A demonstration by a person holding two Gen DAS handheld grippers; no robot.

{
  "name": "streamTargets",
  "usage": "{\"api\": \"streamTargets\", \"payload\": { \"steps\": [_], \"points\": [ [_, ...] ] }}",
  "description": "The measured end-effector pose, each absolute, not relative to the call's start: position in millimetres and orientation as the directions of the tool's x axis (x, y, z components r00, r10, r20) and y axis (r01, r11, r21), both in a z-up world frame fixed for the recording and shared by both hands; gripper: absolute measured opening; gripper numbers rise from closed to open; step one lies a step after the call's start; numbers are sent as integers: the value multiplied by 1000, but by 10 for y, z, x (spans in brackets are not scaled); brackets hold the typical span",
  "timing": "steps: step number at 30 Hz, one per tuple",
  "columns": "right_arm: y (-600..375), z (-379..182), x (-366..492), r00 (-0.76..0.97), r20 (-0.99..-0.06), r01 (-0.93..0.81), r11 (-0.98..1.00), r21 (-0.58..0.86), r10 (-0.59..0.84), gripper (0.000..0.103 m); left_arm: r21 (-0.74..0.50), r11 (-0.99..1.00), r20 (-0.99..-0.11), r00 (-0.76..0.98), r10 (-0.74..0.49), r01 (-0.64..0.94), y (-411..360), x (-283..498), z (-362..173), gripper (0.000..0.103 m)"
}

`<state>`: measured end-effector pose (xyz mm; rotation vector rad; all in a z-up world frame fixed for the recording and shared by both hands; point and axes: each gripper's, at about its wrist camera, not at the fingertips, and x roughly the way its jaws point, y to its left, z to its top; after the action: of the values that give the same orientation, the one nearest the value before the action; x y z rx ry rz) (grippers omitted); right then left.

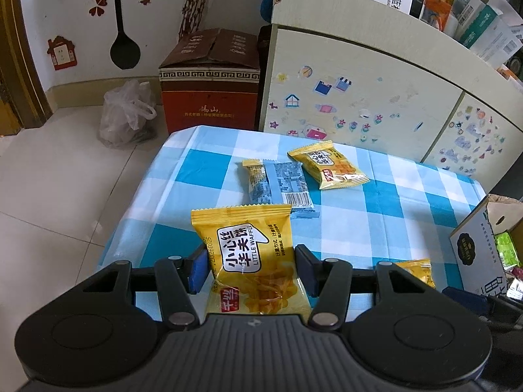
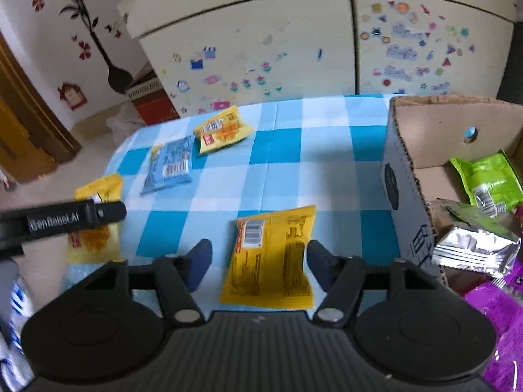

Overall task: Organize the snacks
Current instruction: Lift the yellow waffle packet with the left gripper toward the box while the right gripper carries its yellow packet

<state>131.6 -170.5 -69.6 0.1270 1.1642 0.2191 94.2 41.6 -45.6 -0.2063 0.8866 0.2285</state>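
My left gripper (image 1: 251, 254) is shut on a yellow Little Waffle packet (image 1: 251, 241), printed side up, with a pad against each side edge. In the right wrist view one of its fingers (image 2: 98, 214) crosses that same packet (image 2: 94, 245) at the left. My right gripper (image 2: 258, 248) is open over a second yellow packet (image 2: 271, 254) that lies back side up on the checked cloth. There is a gap at the left pad, while the right pad sits at the packet's edge. Farther back lie a blue packet (image 1: 281, 186) (image 2: 170, 163) and a third yellow packet (image 1: 330, 166) (image 2: 222, 129).
An open cardboard box (image 2: 405, 189) (image 1: 474, 248) stands on the right of the blue-and-white table cloth (image 2: 278, 150), holding green (image 2: 487, 179), silver (image 2: 474, 248) and purple (image 2: 497, 310) packets. A stickered cabinet (image 1: 359, 98) stands behind. A red-brown carton (image 1: 209, 98) and a plastic bag (image 1: 124, 114) sit on the floor.
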Motion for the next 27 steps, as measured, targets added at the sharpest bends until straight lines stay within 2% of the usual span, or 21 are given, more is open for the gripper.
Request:
{"api": "streamTargets", "payload": {
  "steps": [3, 6, 8, 10, 13, 27],
  "points": [
    [-1591, -770, 1286, 387, -906, -160, 980, 118, 172, 69, -85, 956, -786, 609, 110, -282, 412, 945, -469, 60],
    [-1529, -861, 1277, 385, -912, -176, 981, 82, 145, 69, -83, 956, -789, 605, 110, -282, 407, 951, -477, 60],
    [-1502, -926, 1273, 372, -920, -182, 982, 56, 121, 61, -82, 956, -790, 603, 111, -283, 402, 949, -475, 60],
    [-1486, -927, 1256, 384, -918, -191, 981, 32, 105, 56, -82, 956, -788, 605, 111, -282, 400, 949, -472, 60],
    [-1514, -877, 1257, 374, -916, -188, 979, 77, 144, 49, -78, 956, -784, 610, 116, -281, 388, 942, -445, 60],
    [-1489, -115, 1130, 477, -846, -253, 959, 129, 239, 48, -72, 967, -740, 663, 112, -244, 240, 770, -115, 60]
  ]
}}
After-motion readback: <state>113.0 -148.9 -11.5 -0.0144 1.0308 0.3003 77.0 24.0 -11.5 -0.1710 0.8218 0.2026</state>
